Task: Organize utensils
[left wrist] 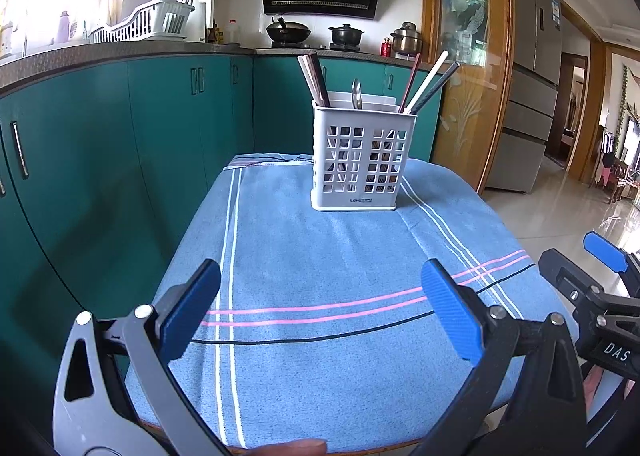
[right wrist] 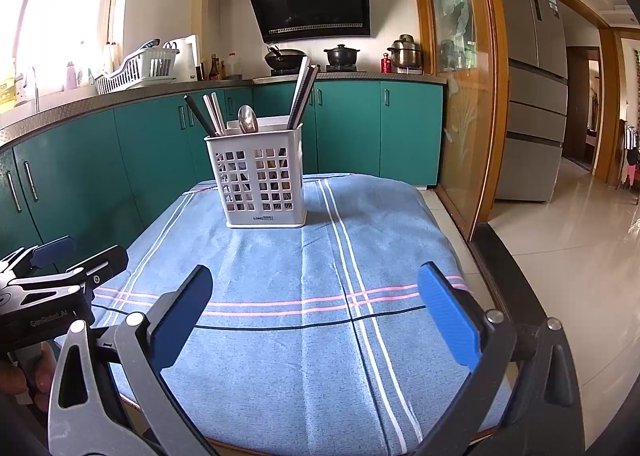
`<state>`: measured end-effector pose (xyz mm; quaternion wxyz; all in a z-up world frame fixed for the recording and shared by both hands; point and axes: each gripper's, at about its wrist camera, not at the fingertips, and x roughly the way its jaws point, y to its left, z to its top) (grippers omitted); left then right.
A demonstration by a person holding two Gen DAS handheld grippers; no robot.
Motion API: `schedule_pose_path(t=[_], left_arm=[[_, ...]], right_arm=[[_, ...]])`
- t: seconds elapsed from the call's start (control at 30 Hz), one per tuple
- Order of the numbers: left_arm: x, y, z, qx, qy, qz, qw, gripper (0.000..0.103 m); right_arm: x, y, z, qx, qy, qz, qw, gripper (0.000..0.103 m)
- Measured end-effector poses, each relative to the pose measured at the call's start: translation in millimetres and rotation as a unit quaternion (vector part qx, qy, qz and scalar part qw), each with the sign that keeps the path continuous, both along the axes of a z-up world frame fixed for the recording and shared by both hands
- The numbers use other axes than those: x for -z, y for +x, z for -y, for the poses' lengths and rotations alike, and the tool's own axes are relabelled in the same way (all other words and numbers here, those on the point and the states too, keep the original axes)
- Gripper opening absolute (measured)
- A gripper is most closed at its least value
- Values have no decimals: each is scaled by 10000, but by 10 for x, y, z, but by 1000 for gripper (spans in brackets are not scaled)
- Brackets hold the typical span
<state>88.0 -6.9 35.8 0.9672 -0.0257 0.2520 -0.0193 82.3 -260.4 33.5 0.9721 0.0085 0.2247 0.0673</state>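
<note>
Nearest the cameras, well short of the holder:
left gripper (left wrist: 320, 312): jaws spread wide, nothing between them, hovering over the near part of the blue cloth (left wrist: 320, 256).
right gripper (right wrist: 316, 312): same, wide apart and empty; it sits just beside the left one on the near side of the holder.
collision risk: both units crowd the same near edge; a reach toward the holder by both at once could knock them together.
cloth: loose striped fabric with a fold line running toward the holder; a dragged fingertip could bunch it and shift or tip the holder.
holder (left wrist: 362, 156): white slotted utensil caddy, upright at the far end of the cloth, free-standing and probably light; a sideways pull on a stick may topple it.
chopsticks (left wrist: 314, 78): lean out of the holder's left and right corners, fanned apart; thin and smooth, likely to slip or pivot in the pads.
spoon (right wrist: 248, 119): bowl-up in the holder's middle, between the stick groups; grabbing one item may snag another.
loose utensils: none visible on the cloth; can't tell what lies deeper inside the holder.
</note>
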Motion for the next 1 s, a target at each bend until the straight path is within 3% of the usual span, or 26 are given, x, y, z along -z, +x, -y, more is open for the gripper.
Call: schedule_pose_path(t=[1.0], left_arm=[[16,19,-20,32,22,-32,10000,99]], right_arm=[[56,38,-2,-25,0,-53,10000,100]])
